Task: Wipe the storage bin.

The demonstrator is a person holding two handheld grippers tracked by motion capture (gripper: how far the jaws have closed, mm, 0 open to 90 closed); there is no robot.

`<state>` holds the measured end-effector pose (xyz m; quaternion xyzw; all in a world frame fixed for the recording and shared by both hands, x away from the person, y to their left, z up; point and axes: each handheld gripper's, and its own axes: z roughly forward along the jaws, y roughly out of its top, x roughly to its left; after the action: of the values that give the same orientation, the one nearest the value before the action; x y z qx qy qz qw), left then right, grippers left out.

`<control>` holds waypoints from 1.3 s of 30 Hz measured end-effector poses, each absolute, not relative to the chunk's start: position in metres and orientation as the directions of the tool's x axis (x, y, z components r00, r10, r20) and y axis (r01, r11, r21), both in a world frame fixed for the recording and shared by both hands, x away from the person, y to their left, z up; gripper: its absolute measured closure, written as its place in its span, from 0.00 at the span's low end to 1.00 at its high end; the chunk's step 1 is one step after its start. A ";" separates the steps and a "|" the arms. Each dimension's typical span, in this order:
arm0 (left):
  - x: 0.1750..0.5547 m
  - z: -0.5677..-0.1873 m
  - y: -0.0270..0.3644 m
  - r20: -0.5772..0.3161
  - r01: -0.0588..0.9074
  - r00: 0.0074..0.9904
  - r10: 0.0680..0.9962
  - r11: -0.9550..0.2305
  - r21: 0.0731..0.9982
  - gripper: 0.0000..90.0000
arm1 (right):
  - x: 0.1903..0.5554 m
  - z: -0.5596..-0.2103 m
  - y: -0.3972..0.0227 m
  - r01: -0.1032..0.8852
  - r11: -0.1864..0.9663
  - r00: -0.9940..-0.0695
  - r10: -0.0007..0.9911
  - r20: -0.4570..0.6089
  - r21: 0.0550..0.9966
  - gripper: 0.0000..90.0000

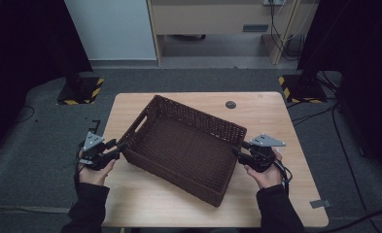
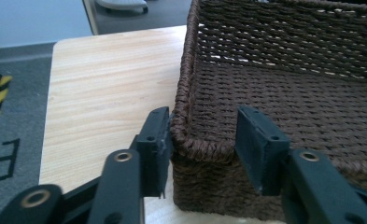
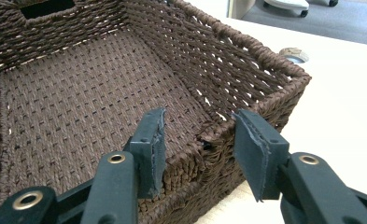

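Observation:
A dark brown woven basket (image 1: 193, 114) lies askew on the wooden table (image 1: 271, 116), and nothing is inside it. My left gripper (image 1: 120, 148) is at the basket's left corner. In the left gripper view the jaws (image 2: 204, 126) straddle the corner rim (image 2: 183, 93): one pad rests against the outside, and the other stands apart over the inside. My right gripper (image 1: 238, 150) is at the basket's right corner. Its jaws (image 3: 200, 126) stand either side of the rim (image 3: 265, 60), and there is a gap at the outer pad. Both grippers are open.
A round cable grommet (image 1: 231, 104) sits in the tabletop behind the basket. A grey tape strip (image 1: 320, 204) marks the table's near right corner. Two stand bases with yellow-black stripes (image 1: 79, 90) (image 1: 300, 87) are on the floor beyond the table.

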<state>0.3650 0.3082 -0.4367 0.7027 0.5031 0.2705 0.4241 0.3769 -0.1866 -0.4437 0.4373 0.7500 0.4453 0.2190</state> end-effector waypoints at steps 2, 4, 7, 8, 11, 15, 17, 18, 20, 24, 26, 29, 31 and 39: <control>0.367 -0.438 0.307 -0.032 0.471 0.342 0.939 -0.142 0.871 0.58 | 0.377 -0.443 -0.187 0.458 0.231 -0.527 0.848 0.053 0.858 0.59; 0.369 -0.440 0.306 -0.026 0.468 0.345 0.938 -0.148 0.872 0.59 | 0.378 -0.441 -0.188 0.453 0.245 -0.535 0.844 0.041 0.857 0.58; 0.373 -0.442 0.307 -0.038 0.473 0.344 0.938 -0.138 0.870 0.61 | 0.380 -0.438 -0.190 0.438 0.231 -0.519 0.854 0.035 0.869 0.54; 0.375 -0.443 0.306 -0.041 0.474 0.346 0.937 -0.137 0.870 0.61 | 0.381 -0.438 -0.192 0.434 0.234 -0.516 0.856 0.027 0.870 0.54; 0.377 -0.444 0.307 -0.044 0.475 0.347 0.937 -0.135 0.869 0.61 | 0.387 -0.440 -0.195 0.436 0.214 -0.492 0.870 0.032 0.874 0.53; 0.379 -0.445 0.306 -0.043 0.475 0.349 0.936 -0.137 0.870 0.61 | 0.393 -0.446 -0.196 0.447 0.186 -0.491 0.869 0.066 0.875 0.54; 0.379 -0.444 0.305 -0.040 0.477 0.348 0.937 -0.140 0.868 0.61 | 0.392 -0.448 -0.194 0.445 0.183 -0.498 0.864 0.072 0.876 0.54; 0.378 -0.443 0.305 -0.038 0.478 0.346 0.937 -0.141 0.867 0.61 | 0.392 -0.448 -0.193 0.449 0.194 -0.502 0.862 0.066 0.872 0.56; 0.374 -0.437 0.305 -0.037 0.477 0.347 0.937 -0.142 0.867 0.61 | 0.390 -0.447 -0.192 0.457 0.201 -0.497 0.865 0.062 0.866 0.56; 0.363 -0.428 0.305 -0.073 0.465 0.362 0.929 -0.112 0.878 0.58 | 0.387 -0.447 -0.192 0.470 0.189 -0.494 0.866 0.079 0.862 0.56; 0.359 -0.427 0.299 -0.072 0.468 0.381 0.922 -0.125 0.875 0.58 | 0.384 -0.446 -0.192 0.472 0.188 -0.493 0.866 0.081 0.861 0.56; 0.359 -0.430 0.289 -0.057 0.479 0.406 0.912 -0.160 0.863 0.57 | 0.381 -0.445 -0.191 0.470 0.203 -0.499 0.864 0.069 0.859 0.55; 0.360 -0.433 0.283 -0.039 0.470 0.420 0.907 -0.180 0.864 0.57 | 0.380 -0.444 -0.191 0.465 0.217 -0.507 0.860 0.057 0.858 0.55; 0.368 -0.439 0.274 0.029 0.450 0.437 0.899 -0.246 0.859 0.59 | 0.385 -0.439 -0.195 0.437 0.205 -0.483 0.875 0.037 0.876 0.50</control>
<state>0.3676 0.2739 -0.4394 0.7407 0.4552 0.2726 0.4122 0.3845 -0.1955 -0.4395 0.4456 0.7363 0.4463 0.2451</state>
